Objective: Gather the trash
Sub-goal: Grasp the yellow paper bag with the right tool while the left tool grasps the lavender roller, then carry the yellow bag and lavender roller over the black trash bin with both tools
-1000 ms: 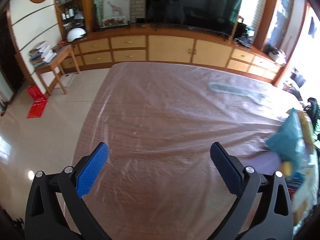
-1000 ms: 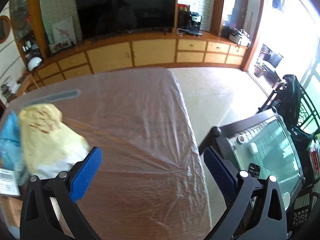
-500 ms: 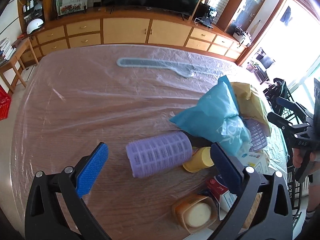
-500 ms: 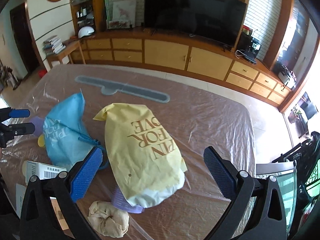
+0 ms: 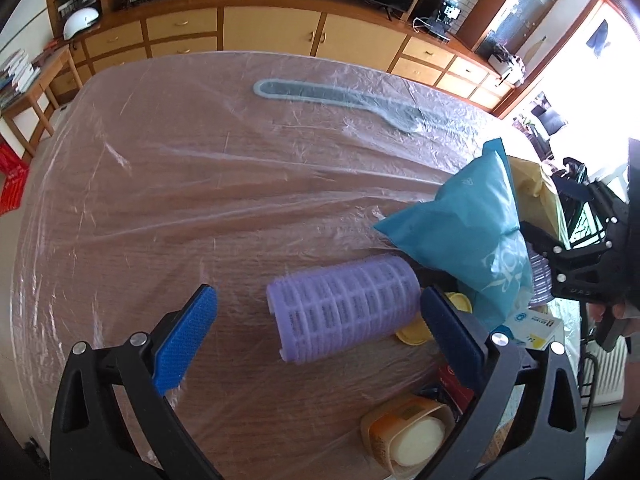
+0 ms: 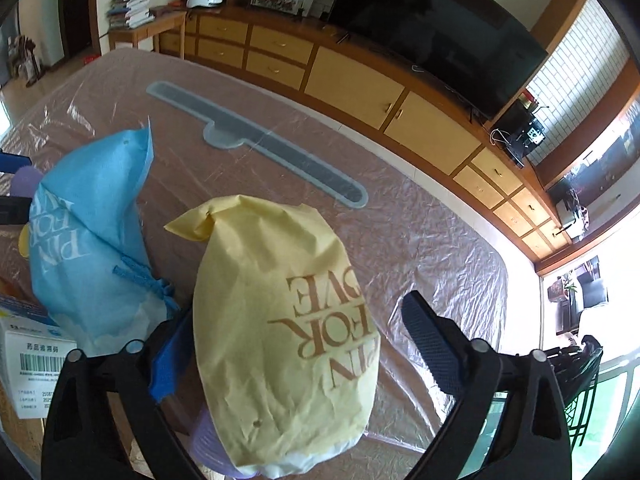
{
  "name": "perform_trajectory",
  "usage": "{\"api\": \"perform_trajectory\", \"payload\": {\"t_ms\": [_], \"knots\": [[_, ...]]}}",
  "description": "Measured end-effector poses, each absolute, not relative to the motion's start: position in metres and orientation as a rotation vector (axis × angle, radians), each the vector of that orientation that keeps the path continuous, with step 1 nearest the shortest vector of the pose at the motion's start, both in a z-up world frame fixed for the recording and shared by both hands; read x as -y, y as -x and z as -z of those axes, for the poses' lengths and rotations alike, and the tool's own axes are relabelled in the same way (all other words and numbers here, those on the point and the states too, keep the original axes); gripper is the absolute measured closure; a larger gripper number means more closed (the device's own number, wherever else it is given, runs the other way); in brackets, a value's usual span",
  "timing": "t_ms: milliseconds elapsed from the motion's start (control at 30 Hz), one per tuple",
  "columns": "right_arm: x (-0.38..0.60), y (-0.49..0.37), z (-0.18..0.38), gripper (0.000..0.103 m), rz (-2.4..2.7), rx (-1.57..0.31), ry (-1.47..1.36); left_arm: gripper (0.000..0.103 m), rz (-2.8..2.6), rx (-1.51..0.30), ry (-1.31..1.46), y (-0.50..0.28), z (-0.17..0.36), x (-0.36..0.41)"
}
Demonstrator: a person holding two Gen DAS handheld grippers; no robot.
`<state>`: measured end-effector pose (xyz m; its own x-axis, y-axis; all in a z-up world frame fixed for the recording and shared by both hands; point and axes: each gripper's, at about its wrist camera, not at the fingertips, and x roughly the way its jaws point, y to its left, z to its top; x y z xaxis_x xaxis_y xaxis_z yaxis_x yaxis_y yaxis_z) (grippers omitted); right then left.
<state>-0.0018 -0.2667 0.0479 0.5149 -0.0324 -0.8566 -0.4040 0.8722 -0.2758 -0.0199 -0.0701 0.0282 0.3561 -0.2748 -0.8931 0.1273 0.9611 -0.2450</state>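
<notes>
Your right gripper (image 6: pixel 298 350) has just been closing around the yellow bag (image 6: pixel 280 320), which sits between its jaws; the far pad is not yet touching, so nothing is gripped. Your left gripper (image 5: pixel 318 326) hangs wide open and empty, just short of the purple basket (image 5: pixel 344 308), which lies left of the yellow bag beyond the blue bag (image 6: pixel 88 248). You look to be at the first pickup: finish squeezing, then lift. Two bags, one basket, one yellow tub (image 5: pixel 404 436).

Bare table (image 5: pixel 168 200) left and far, trash pile (image 5: pixel 472 240) crowding right, lilac basket (image 5: pixel 344 304) ahead
</notes>
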Motion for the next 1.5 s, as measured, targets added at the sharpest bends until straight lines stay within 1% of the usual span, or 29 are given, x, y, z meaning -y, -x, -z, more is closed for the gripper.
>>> {"api": "perform_trajectory", "payload": {"t_ms": [67,100,200,300,367,433,467,533,600,833,1067,1333,1500], "knots": [[0.266,0.000,-0.045,0.019,-0.234,-1.031,0.490,0.007,0.237,-1.186,0.135,0.018,-0.025,0.067],[0.266,-0.002,-0.043,0.021,-0.239,-1.042,0.486,0.008,0.233,-1.190,0.126,0.018,-0.024,0.067],[0.264,-0.005,-0.038,0.022,-0.240,-1.059,0.477,0.008,0.239,-1.190,0.117,0.015,-0.022,0.069],[0.259,-0.005,-0.038,0.026,-0.239,-1.054,0.468,0.008,0.238,-1.186,0.091,0.012,-0.023,0.071],[0.260,-0.006,-0.040,0.029,-0.267,-1.065,0.432,0.011,0.262,-1.202,0.095,0.010,-0.020,0.072],[0.264,-0.009,-0.041,0.034,-0.280,-1.078,0.400,0.016,0.254,-1.207,0.065,0.009,-0.019,0.075],[0.265,-0.009,-0.042,0.042,-0.286,-1.087,0.380,0.016,0.254,-1.205,0.044,0.010,-0.019,0.076],[0.266,-0.010,-0.043,0.044,-0.281,-1.085,0.367,0.024,0.263,-1.197,0.026,0.011,-0.020,0.081],[0.266,-0.007,-0.044,0.047,-0.279,-1.084,0.358,0.025,0.272,-1.195,0.016,0.011,-0.021,0.081],[0.276,-0.007,-0.060,0.048,-0.294,-1.046,0.258,0.025,0.291,-1.149,0.015,0.017,-0.030,0.074],[0.299,0.002,-0.093,0.048,-0.332,-0.989,0.050,0.025,0.298,-1.090,0.046,0.026,-0.047,0.063],[0.310,0.057,-0.116,0.048,-0.393,-0.934,-0.137,0.025,0.347,-1.019,0.082,0.051,-0.067,0.056],[0.309,0.099,-0.133,0.048,-0.434,-0.900,-0.185,0.025,0.390,-0.975,0.082,0.078,-0.083,0.053]]}}
